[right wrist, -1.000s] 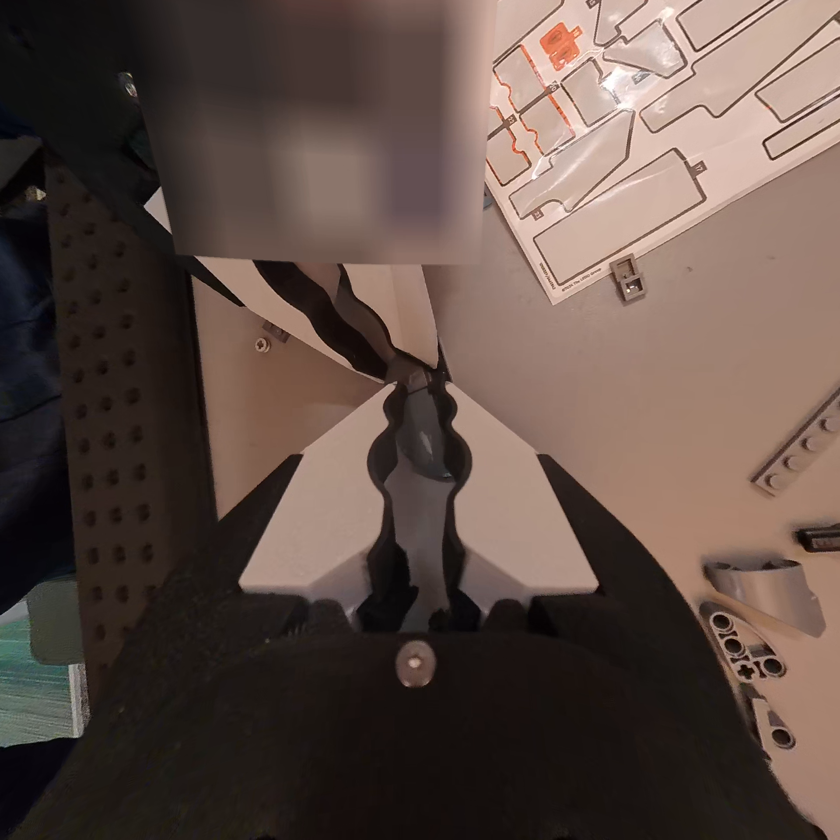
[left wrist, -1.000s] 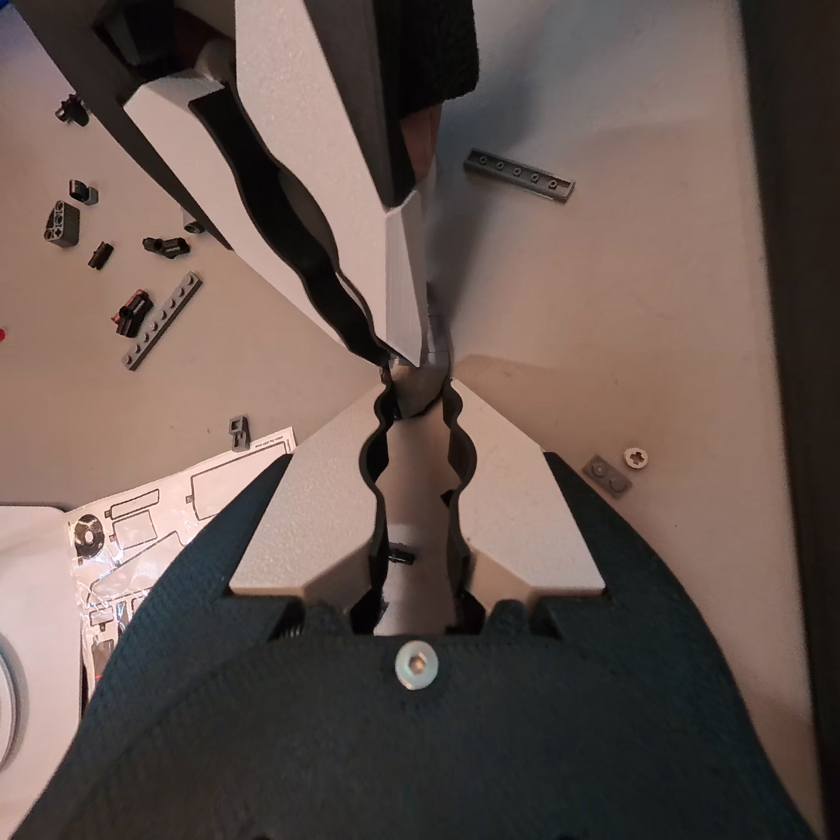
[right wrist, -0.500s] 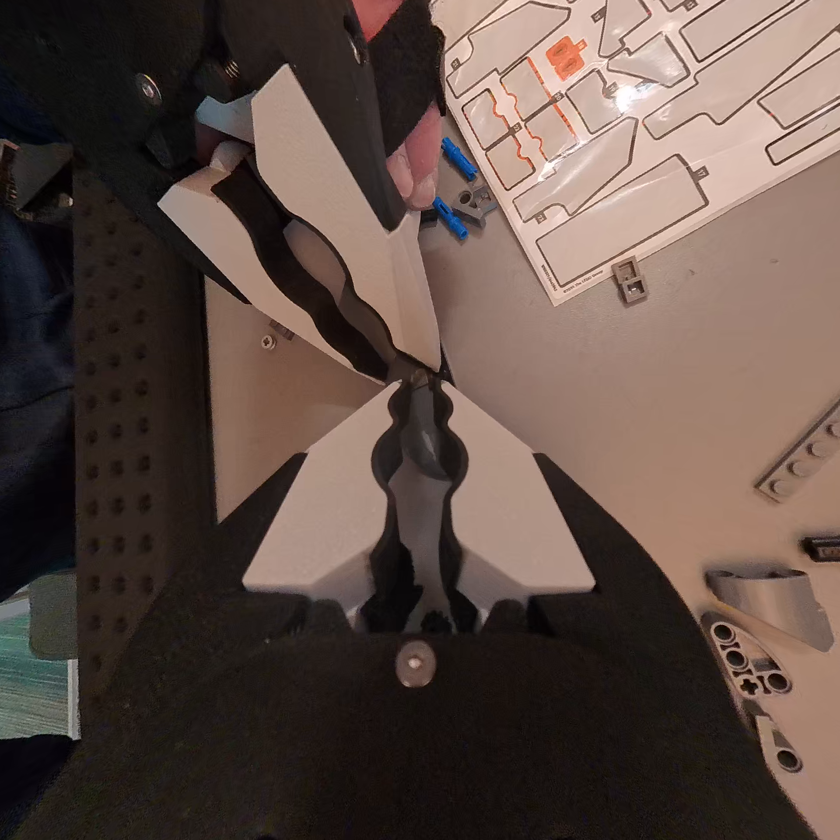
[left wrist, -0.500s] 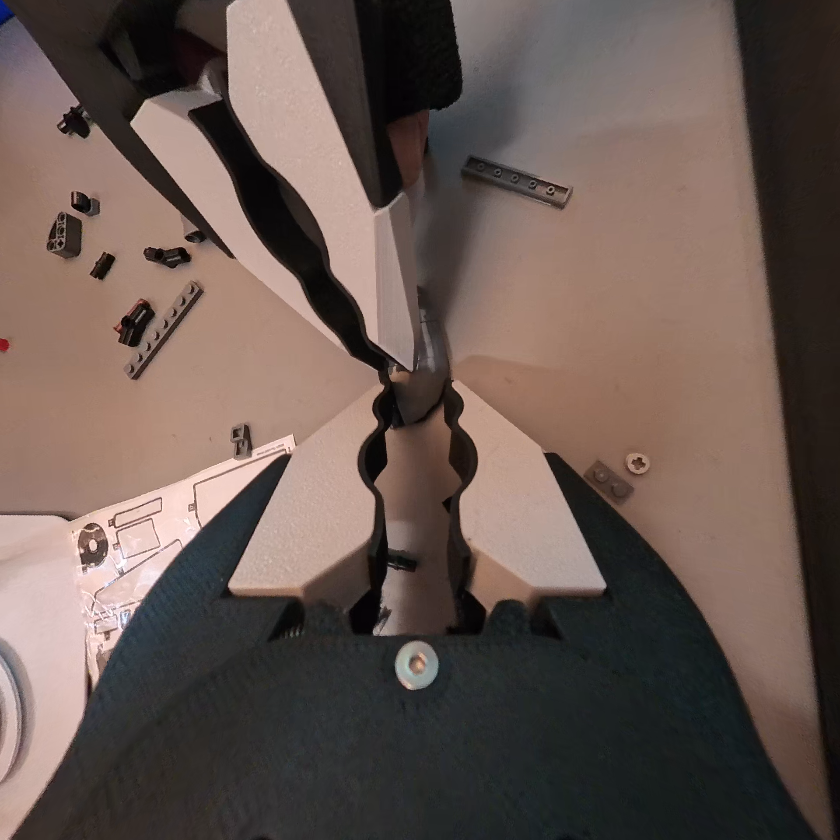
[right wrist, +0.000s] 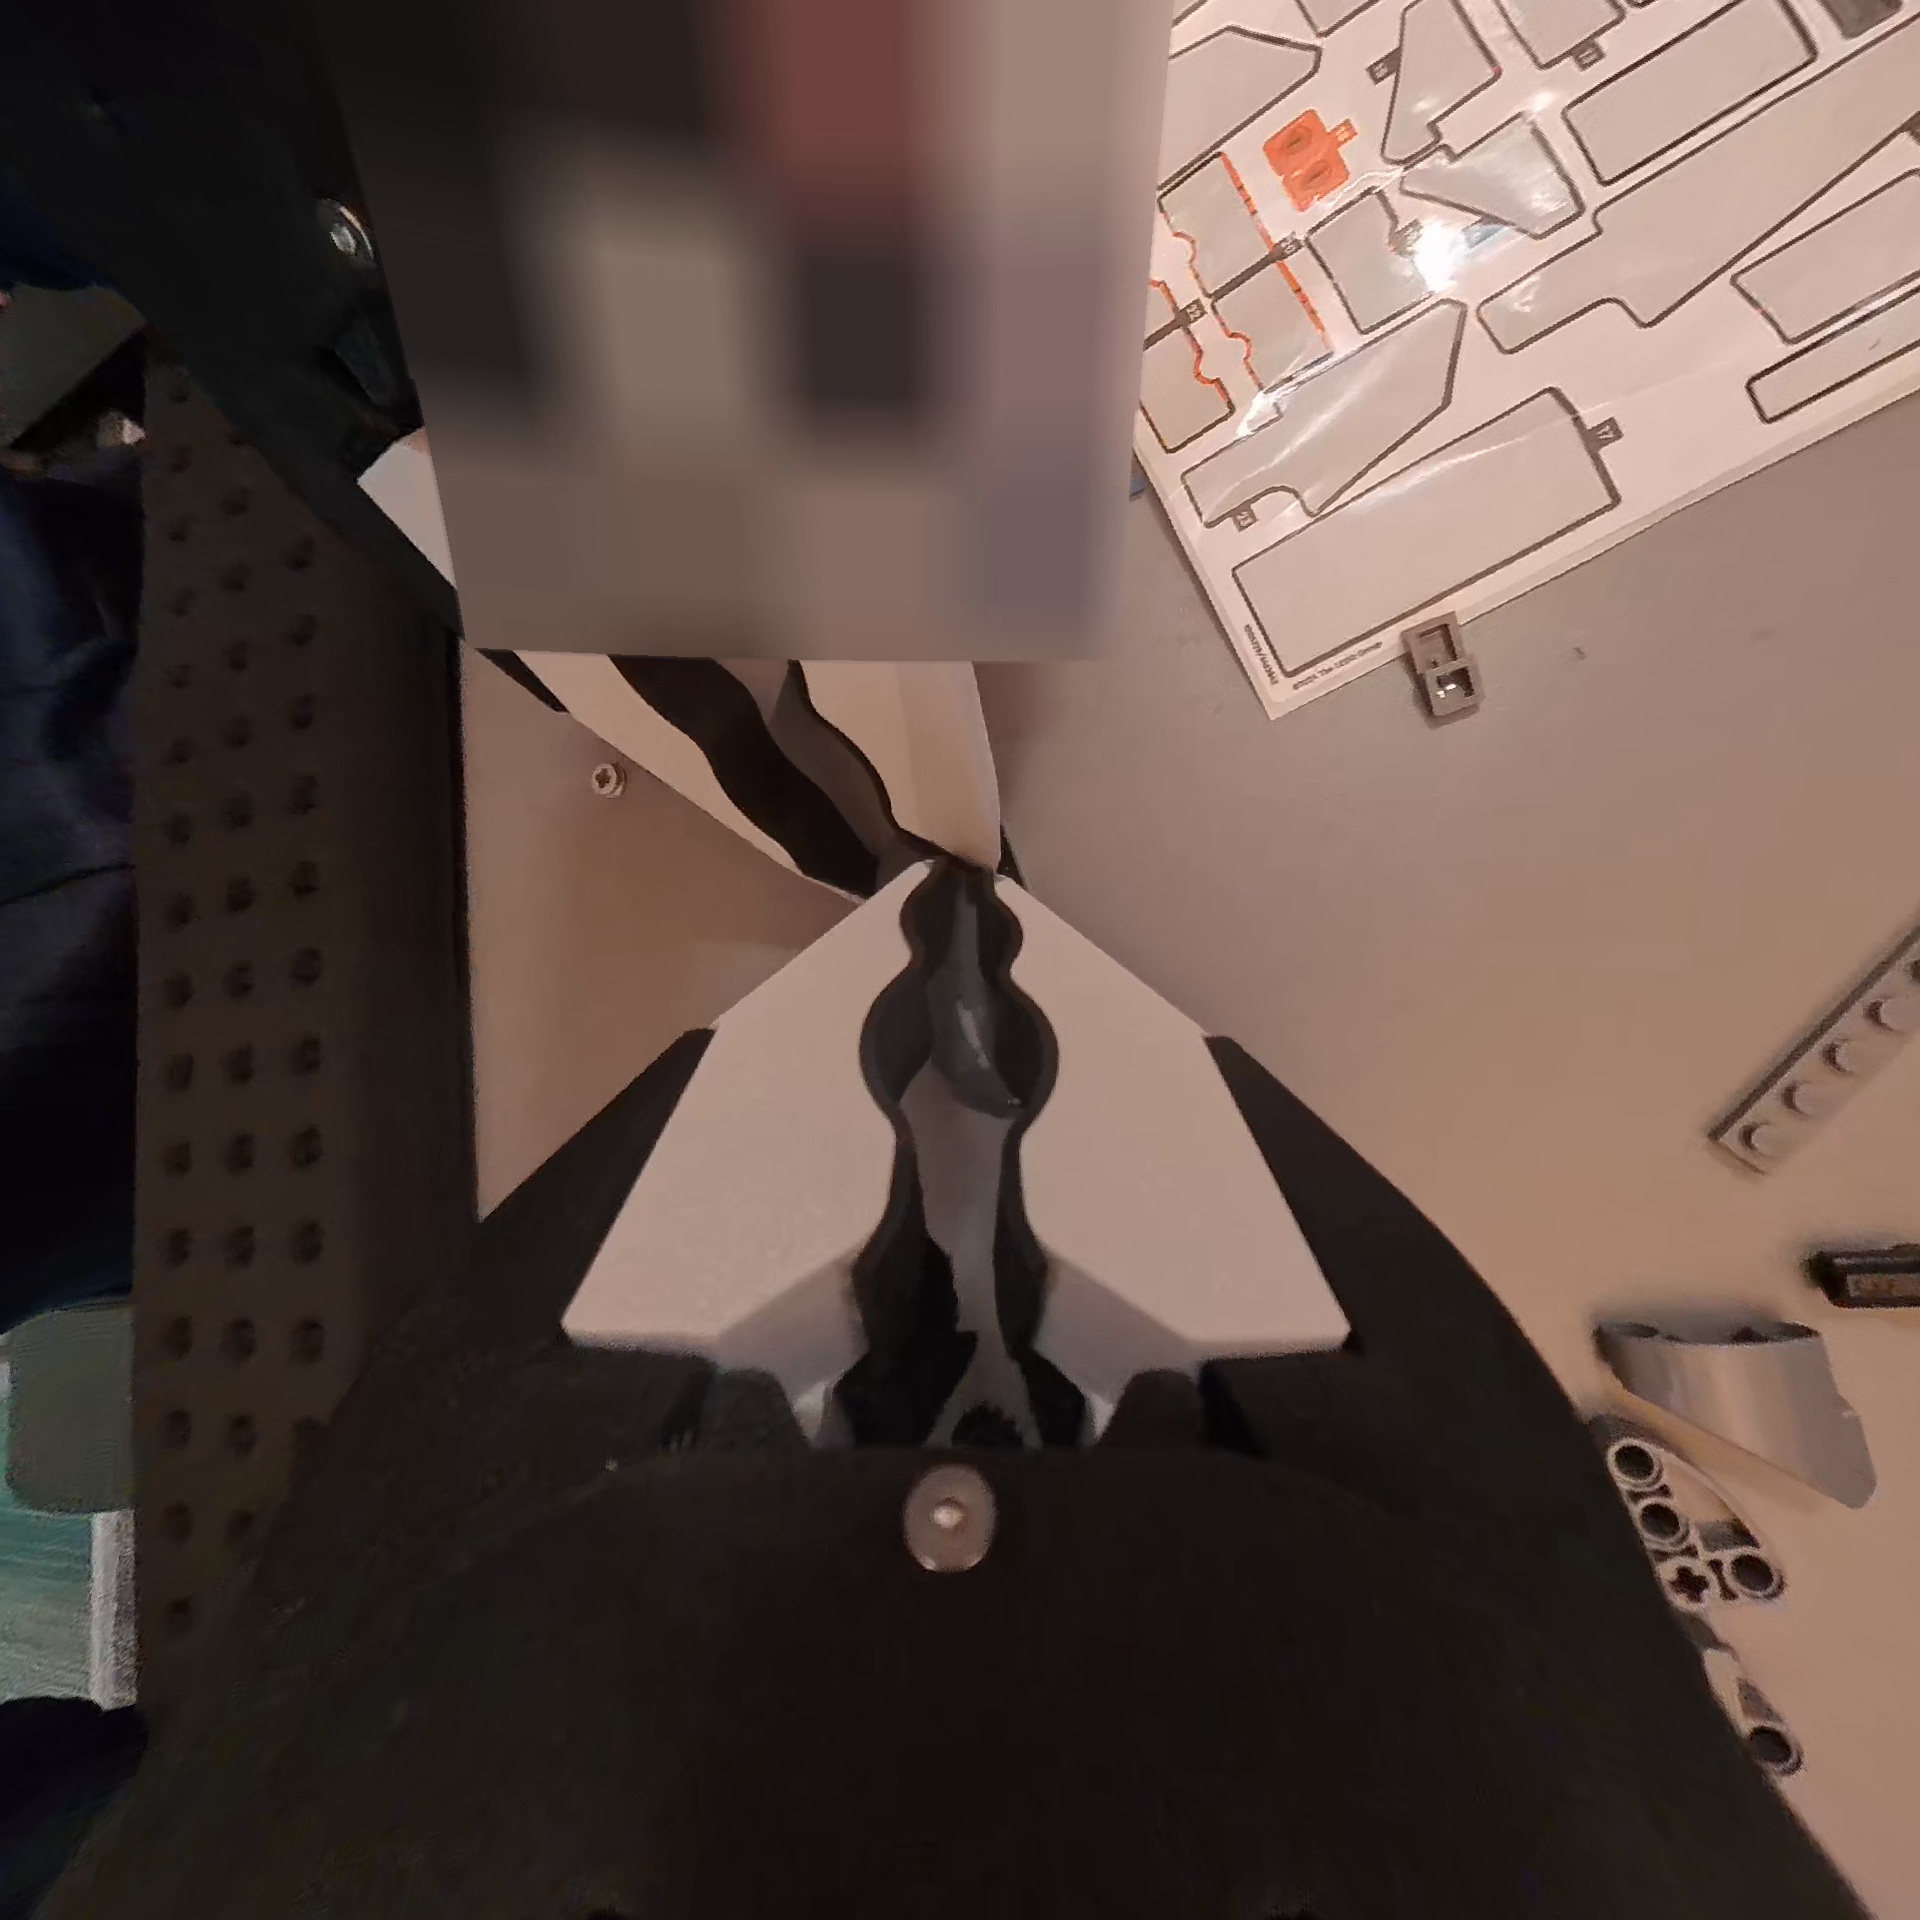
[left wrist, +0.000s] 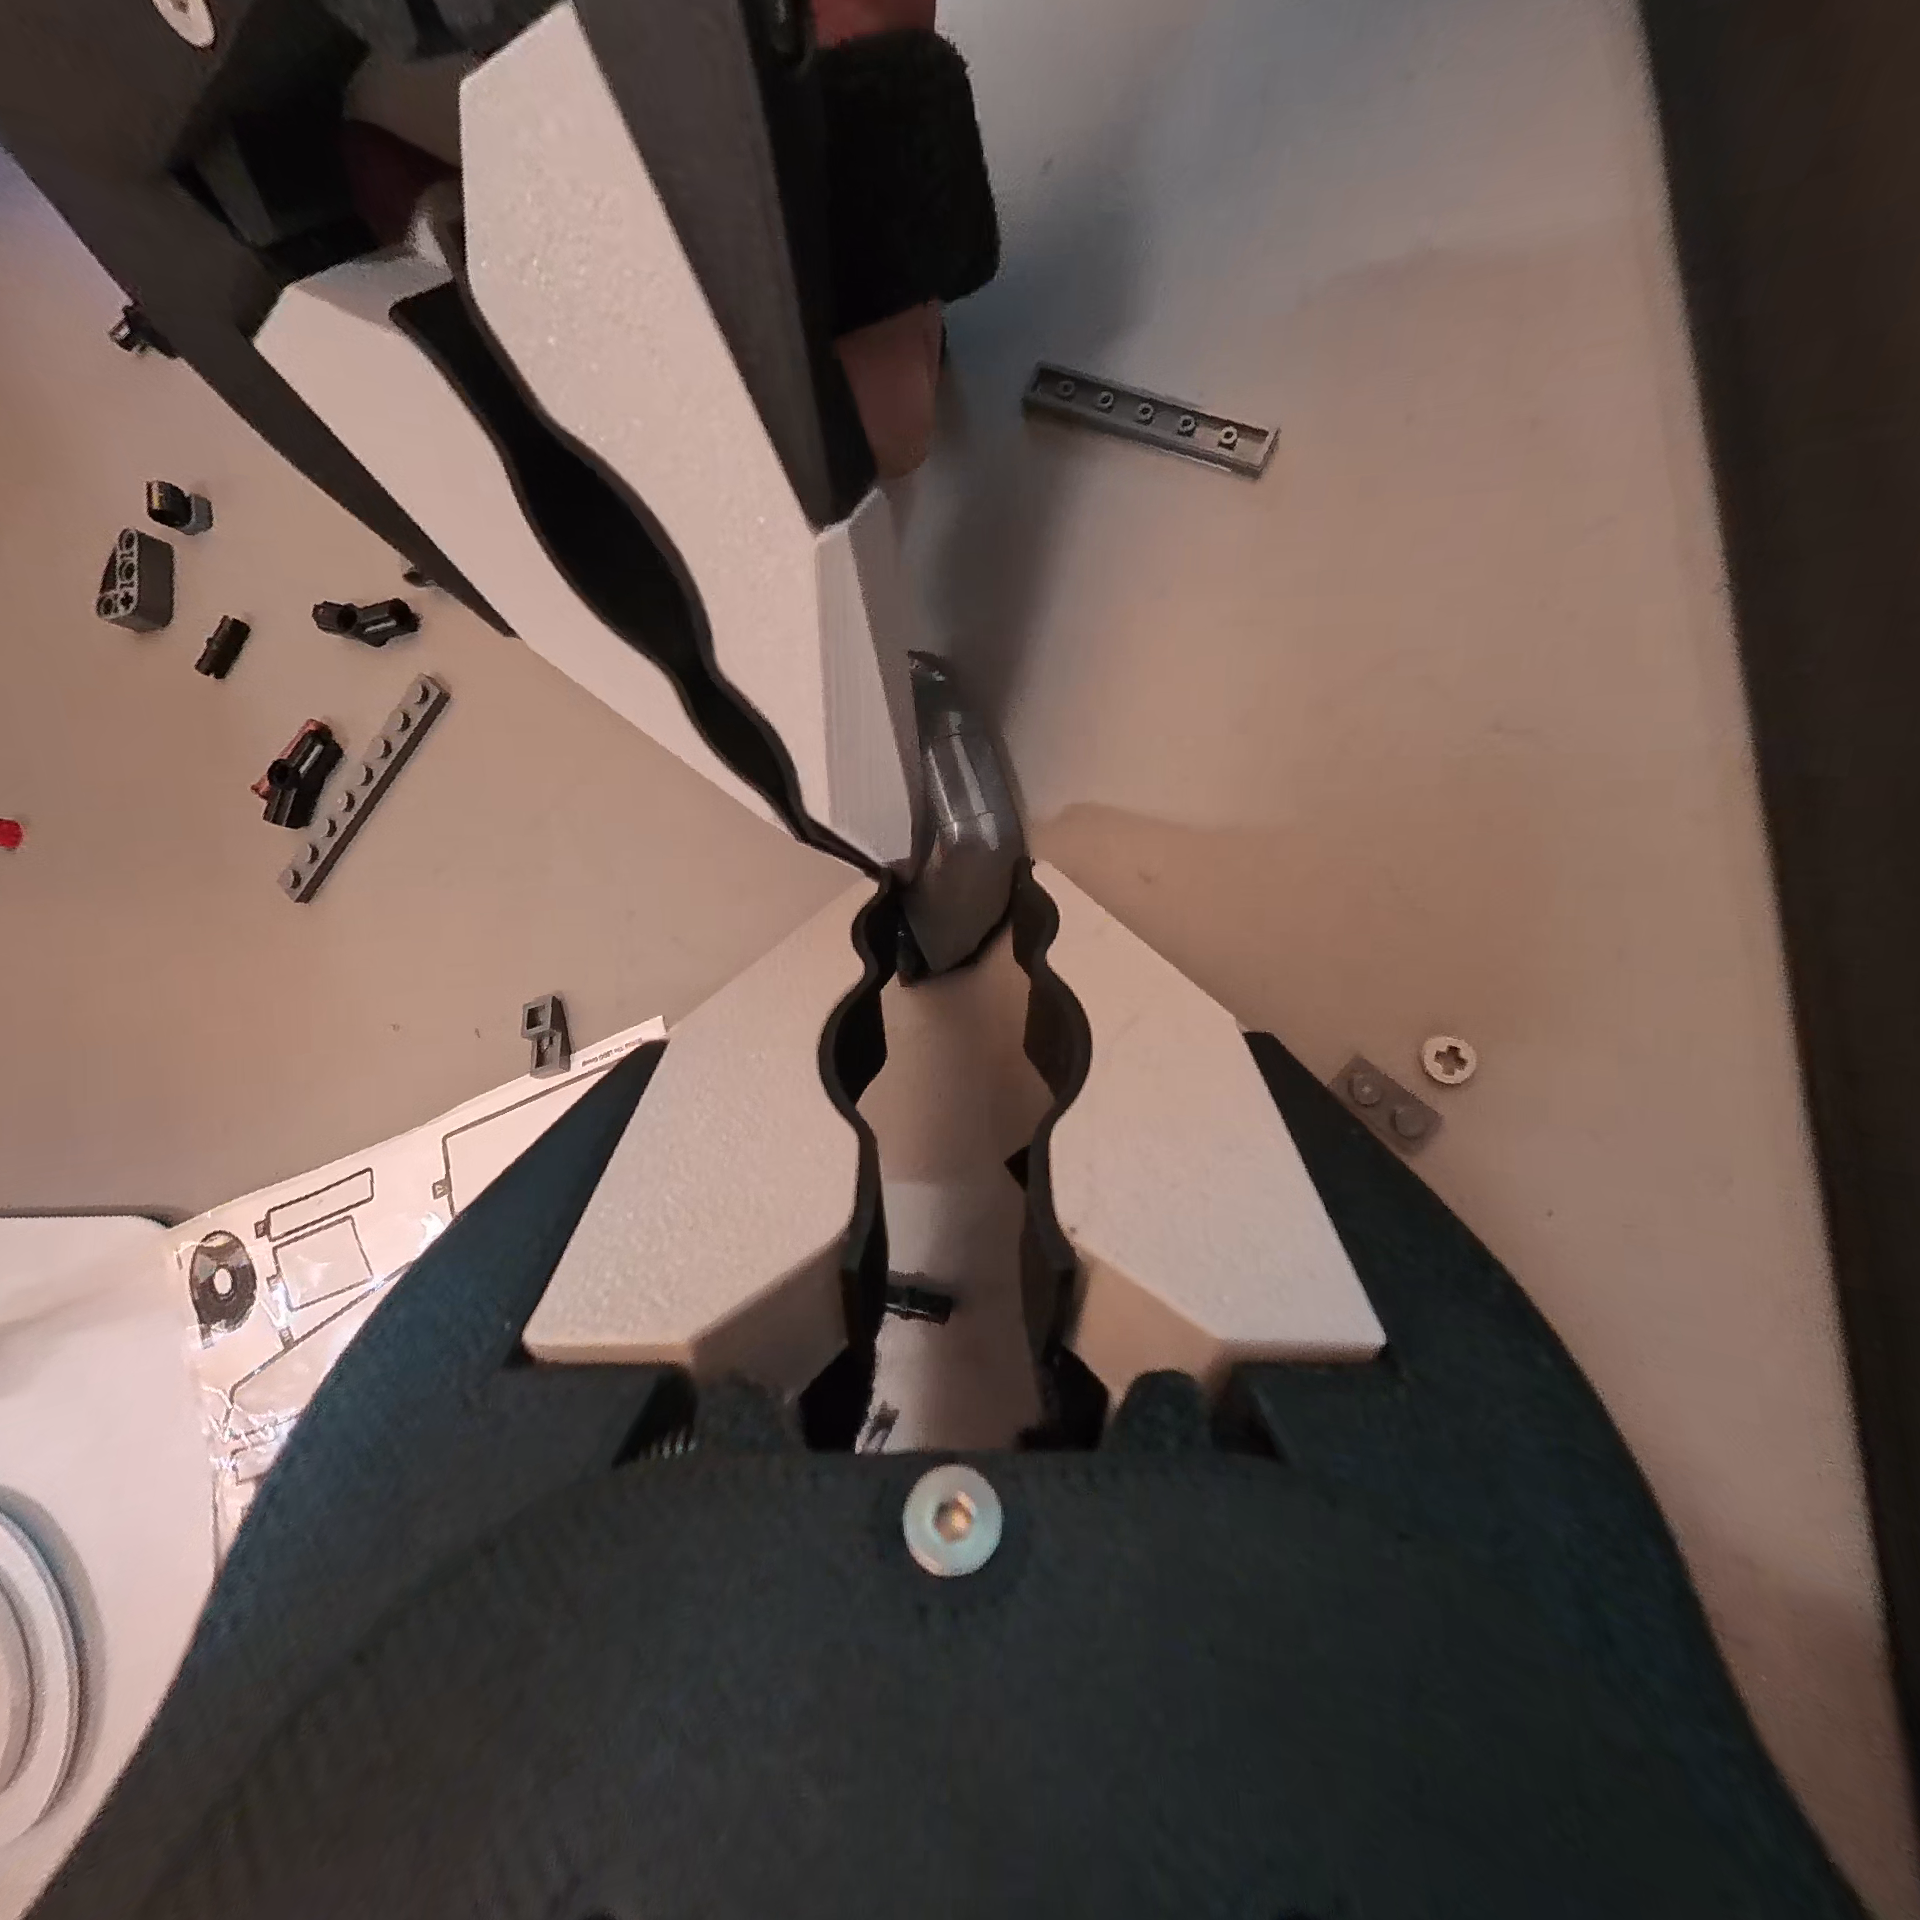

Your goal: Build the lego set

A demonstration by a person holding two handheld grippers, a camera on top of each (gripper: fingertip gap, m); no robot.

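Gripping one dark grey, smooth, curved lego piece (left wrist: 961,831), both left claw (left wrist: 956,914) and right claw (right wrist: 961,883) clamp it.

The left gripper (left wrist: 951,914) has matt, grainy white plastic fingers (left wrist: 1174,1174) with black wavy pads, a rough-textured black printed body and a shiny metal screw (left wrist: 953,1536). The curved grey piece (left wrist: 961,831) it grips is smooth, slightly glossy plastic. The sticker sheet (right wrist: 1558,312) is glossy, film-covered paper. The tabletop (left wrist: 1351,727) looks smooth and matt. The studded grey plate (left wrist: 1148,421) is matt plastic.
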